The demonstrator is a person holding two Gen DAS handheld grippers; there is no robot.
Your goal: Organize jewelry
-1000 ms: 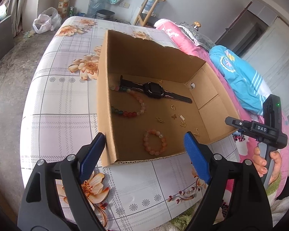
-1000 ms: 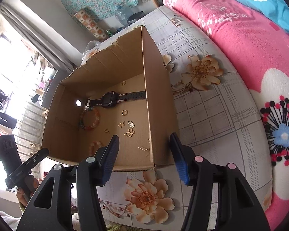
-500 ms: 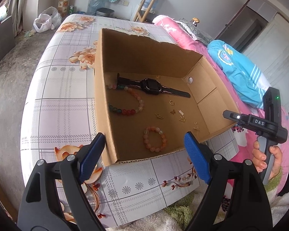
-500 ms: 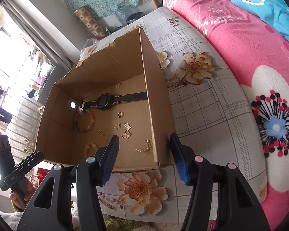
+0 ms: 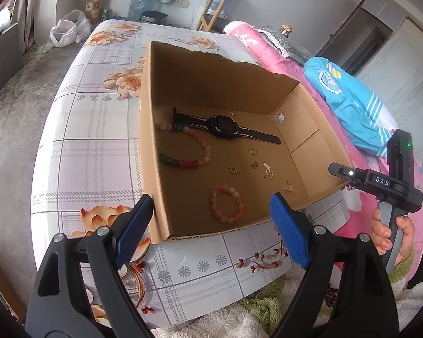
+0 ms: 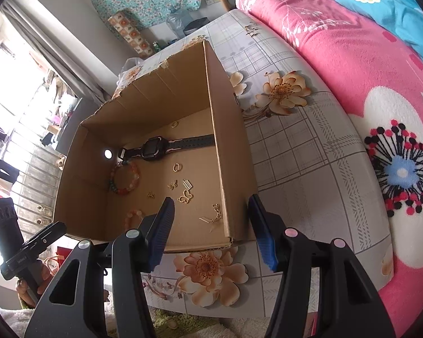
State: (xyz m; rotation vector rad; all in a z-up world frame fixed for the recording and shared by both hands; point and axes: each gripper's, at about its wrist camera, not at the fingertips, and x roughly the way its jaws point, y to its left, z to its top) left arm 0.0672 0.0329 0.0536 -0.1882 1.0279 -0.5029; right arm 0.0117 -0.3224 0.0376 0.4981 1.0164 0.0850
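An open cardboard box (image 5: 211, 76) (image 6: 231, 146) stands on a floral tablecloth. Inside lie a black watch (image 5: 225, 126) (image 6: 158, 148), a long multicoloured bead bracelet (image 5: 190, 152) (image 6: 125, 177), a small pink bead bracelet (image 5: 227, 204) (image 6: 134, 215), a gold ring (image 5: 252, 150) (image 6: 176, 167) and several small gold charms (image 5: 263, 169) (image 6: 184, 195). My left gripper (image 5: 211, 231) is open and empty, just short of the box's near wall. My right gripper (image 6: 211, 232) is open and empty, its jaws straddling the box's near right corner from the front.
The table (image 5: 79, 129) (image 6: 296, 146) has rounded edges. A pink floral blanket (image 6: 366, 70) and a blue cloth (image 5: 352, 107) lie to the right. The other hand-held gripper shows at the right of the left view (image 5: 392, 186) and at the lower left of the right view (image 6: 19, 248).
Both grippers have drawn back a little from the box, so more of the table's front edge shows. Both stay open. Nothing in the box has moved.
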